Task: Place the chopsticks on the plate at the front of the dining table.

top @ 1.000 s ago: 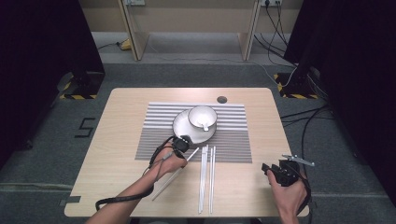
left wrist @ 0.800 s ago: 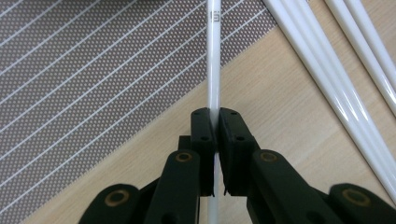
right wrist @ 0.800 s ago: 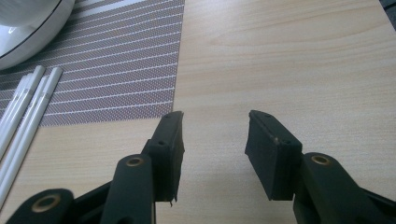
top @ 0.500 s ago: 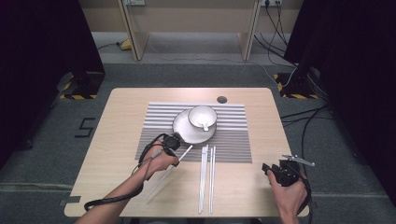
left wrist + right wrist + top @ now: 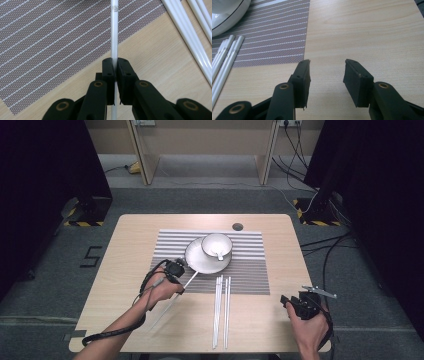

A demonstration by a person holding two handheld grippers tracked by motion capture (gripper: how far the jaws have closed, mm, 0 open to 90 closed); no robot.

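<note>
Left gripper [image 5: 115,72], clamped on one chopstick [image 5: 114,30], should keep it level toward the 3 o'clock chopsticks [image 5: 222,305]; right gripper [image 5: 326,82] waits, jaws apart.

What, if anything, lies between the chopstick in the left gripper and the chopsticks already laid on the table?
Nothing visible. The left gripper is shut on a white chopstick, and between it and the laid chopsticks there is bare placemat and table. The plate sits beyond, off that line.
</note>
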